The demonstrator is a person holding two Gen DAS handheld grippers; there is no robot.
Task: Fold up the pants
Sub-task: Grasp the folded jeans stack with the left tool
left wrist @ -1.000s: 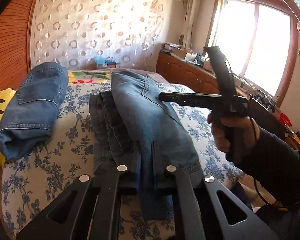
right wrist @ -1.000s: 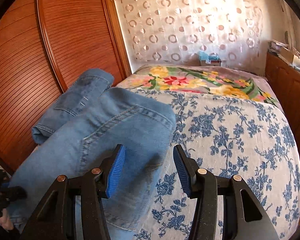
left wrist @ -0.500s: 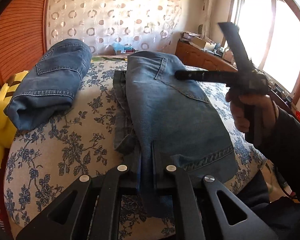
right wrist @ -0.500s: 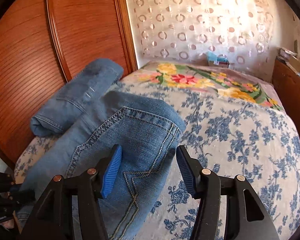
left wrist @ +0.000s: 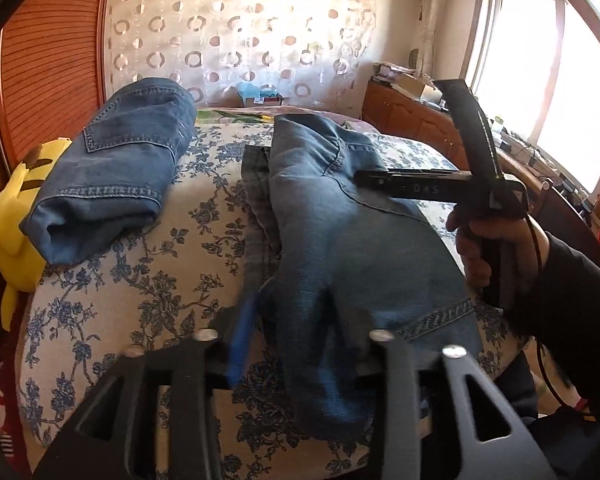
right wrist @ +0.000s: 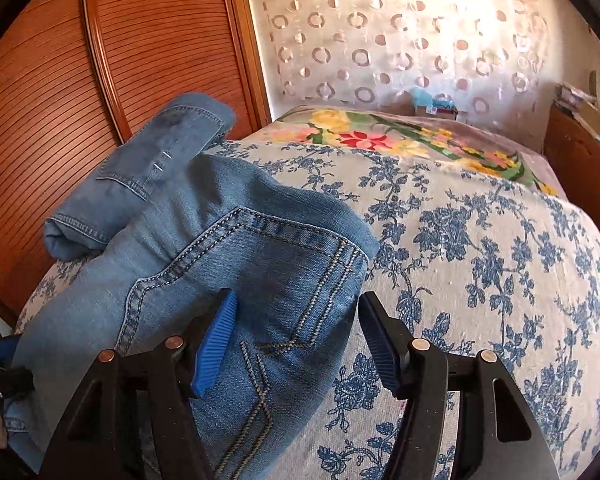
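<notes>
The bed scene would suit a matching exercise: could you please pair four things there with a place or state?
Things:
1. folded jeans
2. yellow plush toy
3. lighter jeans
4. floral blanket

Places or states:
A. at the far end of the bed
B. between the open jaws of both hand-held grippers
C. at the bed's edge beside the folded jeans
D. lying near the wooden wardrobe

Pairs: 1-D, 2-C, 3-B, 4-A

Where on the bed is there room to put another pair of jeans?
The widest bare stretch of blue-flowered bedspread lies right of the light-blue jeans being folded, reaching the colourful flowered blanket. A narrower strip separates them from the folded dark-blue jeans. That wardrobe side is crowded.
</notes>
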